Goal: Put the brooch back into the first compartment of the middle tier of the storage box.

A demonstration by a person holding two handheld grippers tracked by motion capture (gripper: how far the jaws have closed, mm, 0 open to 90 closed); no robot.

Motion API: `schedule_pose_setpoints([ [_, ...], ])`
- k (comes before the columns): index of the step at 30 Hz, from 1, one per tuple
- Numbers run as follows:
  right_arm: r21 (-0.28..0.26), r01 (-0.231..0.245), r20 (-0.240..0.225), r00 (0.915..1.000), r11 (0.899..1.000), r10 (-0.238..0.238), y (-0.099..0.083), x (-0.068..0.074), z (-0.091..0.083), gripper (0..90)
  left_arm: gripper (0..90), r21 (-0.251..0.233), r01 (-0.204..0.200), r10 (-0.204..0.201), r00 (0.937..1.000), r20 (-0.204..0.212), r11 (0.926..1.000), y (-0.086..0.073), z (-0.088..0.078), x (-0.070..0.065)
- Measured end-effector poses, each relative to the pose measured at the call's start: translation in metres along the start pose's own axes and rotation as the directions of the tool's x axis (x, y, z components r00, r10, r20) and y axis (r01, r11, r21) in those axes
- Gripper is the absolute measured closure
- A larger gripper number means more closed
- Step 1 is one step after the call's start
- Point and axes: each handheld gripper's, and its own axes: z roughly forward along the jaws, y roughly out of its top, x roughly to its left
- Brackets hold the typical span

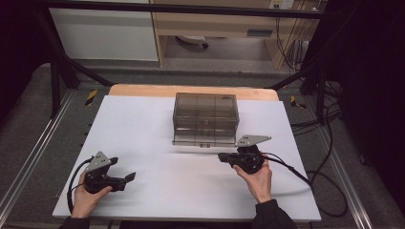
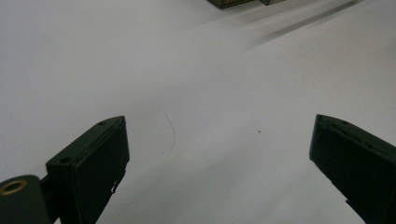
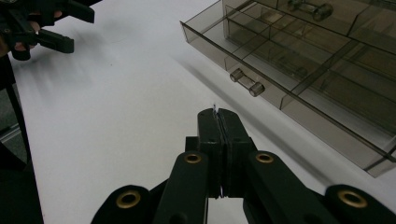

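A smoky clear drawer box (image 1: 206,114) stands at the middle back of the white table top (image 1: 153,138). Its bottom drawer (image 3: 280,60) is pulled out toward me, divided into several compartments, with a clear bar handle (image 3: 247,82) on its front. My right gripper (image 1: 221,156) (image 3: 218,112) is shut and lies low just in front of that drawer, right of the handle. A tiny thin sliver sticks out at its tip; I cannot tell what it is. My left gripper (image 1: 129,180) (image 2: 219,140) is open above bare table at the front left, with nothing between its jaws.
A wooden table edge (image 1: 143,89) shows behind the white sheet. Black cables (image 1: 329,191) trail off the right side onto the floor. Dark frame bars (image 1: 57,71) stand at both back corners. The left gripper (image 3: 51,28), held in a hand, appears far off in the right gripper view.
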Motion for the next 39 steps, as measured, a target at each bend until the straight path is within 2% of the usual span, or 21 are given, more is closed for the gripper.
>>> schedule_pose_setpoints([
  [7,-0.004,-0.002,-0.003,1.0,1.0,0.001,0.009,0.0,0.007,89.0,4.7,-0.001,0.004,-0.004,1.0,0.0,1.0,0.0,0.0,0.001],
  [21,-0.007,0.025,-0.011,0.9996,1.0,-0.025,0.038,0.008,0.026,89.0,4.7,0.0,0.003,-0.003,1.0,0.001,1.0,0.0,0.0,0.001],
  [39,-0.019,0.044,-0.007,0.999,0.999,-0.045,0.067,0.012,0.04,89.0,4.7,0.001,0.002,-0.002,1.0,0.002,1.0,0.0,0.0,0.0],
])
